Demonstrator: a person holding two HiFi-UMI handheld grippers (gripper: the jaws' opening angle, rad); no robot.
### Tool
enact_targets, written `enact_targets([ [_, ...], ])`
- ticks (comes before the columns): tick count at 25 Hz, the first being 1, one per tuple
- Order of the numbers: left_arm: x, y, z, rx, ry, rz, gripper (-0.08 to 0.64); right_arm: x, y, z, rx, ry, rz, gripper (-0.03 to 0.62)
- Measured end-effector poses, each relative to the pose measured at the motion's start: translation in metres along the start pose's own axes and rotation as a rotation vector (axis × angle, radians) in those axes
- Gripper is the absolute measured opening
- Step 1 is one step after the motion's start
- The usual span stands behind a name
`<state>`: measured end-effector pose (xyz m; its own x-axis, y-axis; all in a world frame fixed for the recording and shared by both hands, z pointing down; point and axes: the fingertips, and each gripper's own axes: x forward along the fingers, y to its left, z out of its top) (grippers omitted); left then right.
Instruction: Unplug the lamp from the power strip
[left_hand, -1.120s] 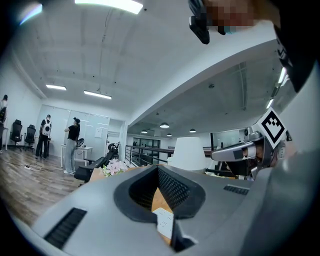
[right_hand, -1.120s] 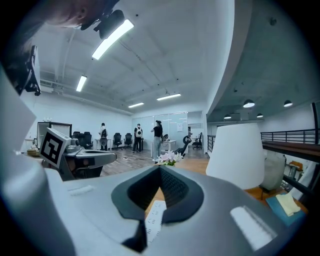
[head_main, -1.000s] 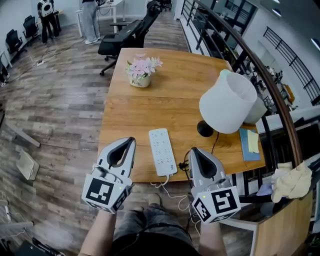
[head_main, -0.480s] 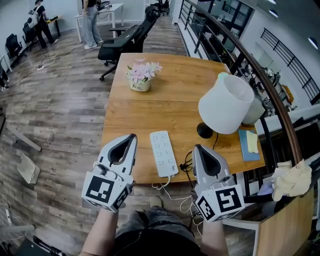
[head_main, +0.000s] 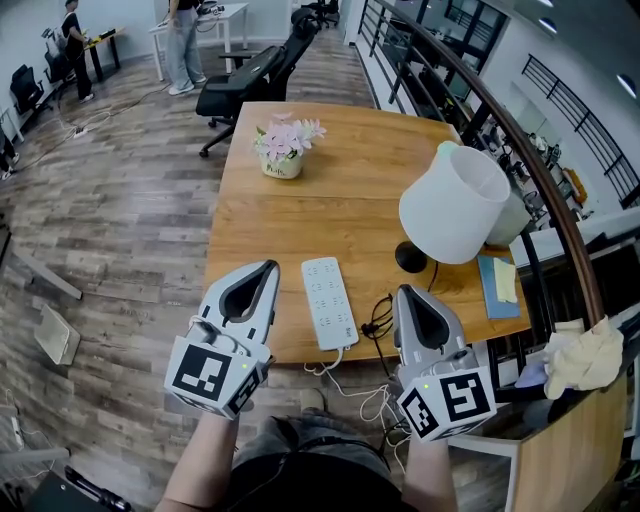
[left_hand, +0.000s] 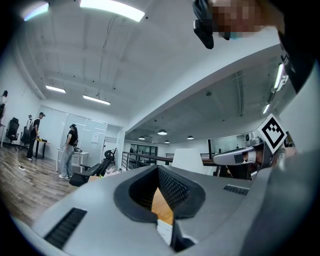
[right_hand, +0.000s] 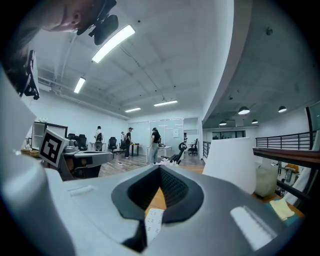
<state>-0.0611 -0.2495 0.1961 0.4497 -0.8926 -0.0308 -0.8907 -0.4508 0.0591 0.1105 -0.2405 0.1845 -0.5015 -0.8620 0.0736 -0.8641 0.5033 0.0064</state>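
Both pressed together and empty, the grey left gripper (head_main: 268, 268) and right gripper (head_main: 405, 291) hover at the wooden bench (head_main: 300, 205) edge; the black plug (head_main: 377, 327) of the white-shaded lamp (head_main: 455, 205) lies just beside the white power strip (head_main: 328, 302), seemingly in no socket; check its seating first.

A wooden table (head_main: 340, 200) carries a pot of pink flowers (head_main: 283, 148) at 11 o'clock from its middle and a white power strip (head_main: 328, 302) at 6 o'clock, lying lengthwise by the near edge. A white-shaded lamp (head_main: 455, 205) stands at 4 o'clock, its black cord (head_main: 378, 325) looping just beside the strip, and a blue book (head_main: 498, 284) lies past the lamp's base near the table's edge.
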Motion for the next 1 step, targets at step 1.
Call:
enact_targets([
  [1,0.0,-0.0002,0.0001,0.0,-0.001,-0.001,-0.004,-0.0005,0.0002,-0.0002,0.001,0.0,-0.001,0.008],
])
